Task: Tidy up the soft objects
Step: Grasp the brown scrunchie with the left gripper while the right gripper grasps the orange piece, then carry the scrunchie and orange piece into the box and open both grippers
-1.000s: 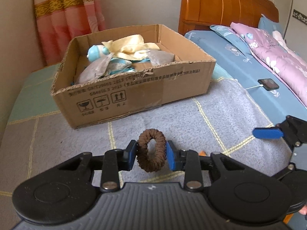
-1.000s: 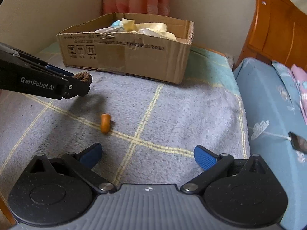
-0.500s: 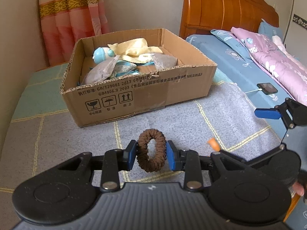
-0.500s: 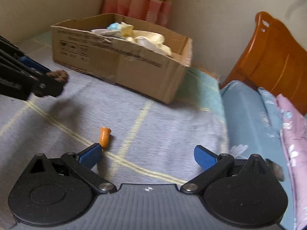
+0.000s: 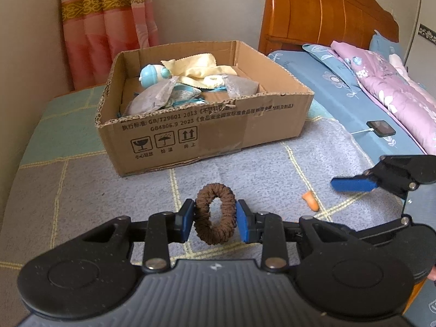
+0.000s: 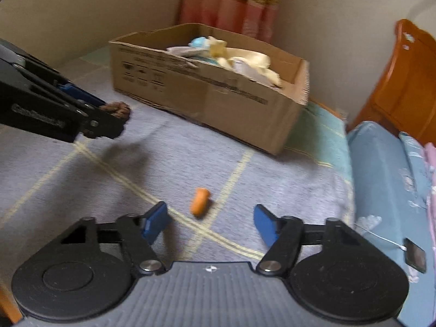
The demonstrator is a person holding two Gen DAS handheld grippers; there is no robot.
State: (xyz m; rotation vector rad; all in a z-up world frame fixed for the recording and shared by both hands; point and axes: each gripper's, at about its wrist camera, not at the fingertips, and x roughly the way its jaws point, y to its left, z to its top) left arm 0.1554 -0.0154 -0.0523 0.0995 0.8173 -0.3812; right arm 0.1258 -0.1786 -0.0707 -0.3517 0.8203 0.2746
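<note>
1. Lying on the grey checked blanket (image 6: 81,196), the small orange foam earplug (image 6: 199,201) sits just ahead of the right gripper (image 6: 209,223), almost midway between its two blue pads, slightly toward the left one.
2. Its long axis runs roughly along the line the gripper points, tilted a little, so the pads would meet its sides, not its ends.
3. The right gripper's jaws have just been closing and now stand partly open; the earplug is beyond the fingertips, not between them, and nothing is gripped.
4. The right hand is clearly the nearer one; in the left wrist view the earplug (image 5: 310,201) lies off to the right, beside the right tool's blue pad.
5. The left gripper (image 5: 215,218) is clamped on a brown ribbed fabric hair scrunchie (image 5: 215,214), held upright as a ring between its pads, above the blanket.
6. The earplug looks short, rounded at one end and flared at the other, light and squashy; I judge it could roll or slip aside under a careless pinch.
7. The open brown cardboard box (image 5: 207,125), already holding cloths and soft items, stands farther back, likely the destination for both pieces.
</note>
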